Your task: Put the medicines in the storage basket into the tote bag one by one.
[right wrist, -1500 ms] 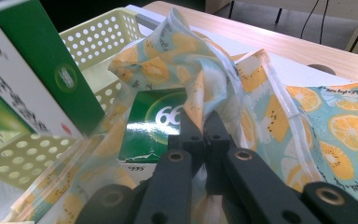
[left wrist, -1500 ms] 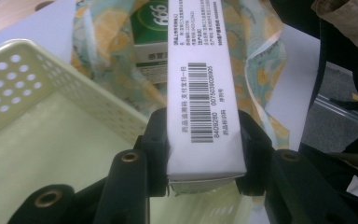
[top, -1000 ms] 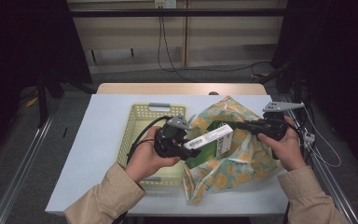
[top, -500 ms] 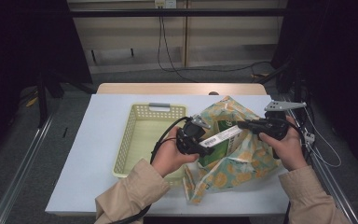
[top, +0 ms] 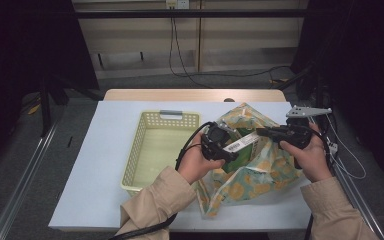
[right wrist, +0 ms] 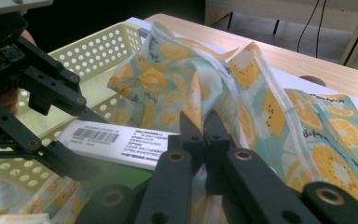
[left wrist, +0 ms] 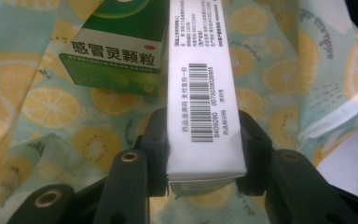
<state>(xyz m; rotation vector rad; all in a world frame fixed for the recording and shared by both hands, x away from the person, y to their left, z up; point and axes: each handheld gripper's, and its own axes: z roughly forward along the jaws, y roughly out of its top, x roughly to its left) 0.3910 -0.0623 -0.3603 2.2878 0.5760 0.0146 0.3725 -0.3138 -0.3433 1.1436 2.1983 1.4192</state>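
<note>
Your left gripper [left wrist: 204, 154] is clamped on the box [left wrist: 200, 88] at the bag [top: 260, 170] mouth, your right gripper [right wrist: 204, 128] pinching the bag's rim, so next push the box deeper into the bag, beside the green box [left wrist: 116, 51].

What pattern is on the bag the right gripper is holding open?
Orange and kiwi slices on pale teal, on the bag; the right gripper view shows it best.

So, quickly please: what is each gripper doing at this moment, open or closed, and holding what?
Left gripper: closed on the white-and-green cardboard medicine box.
Right gripper: closed, pinching the edge of the lemon-print fabric bag.
</note>
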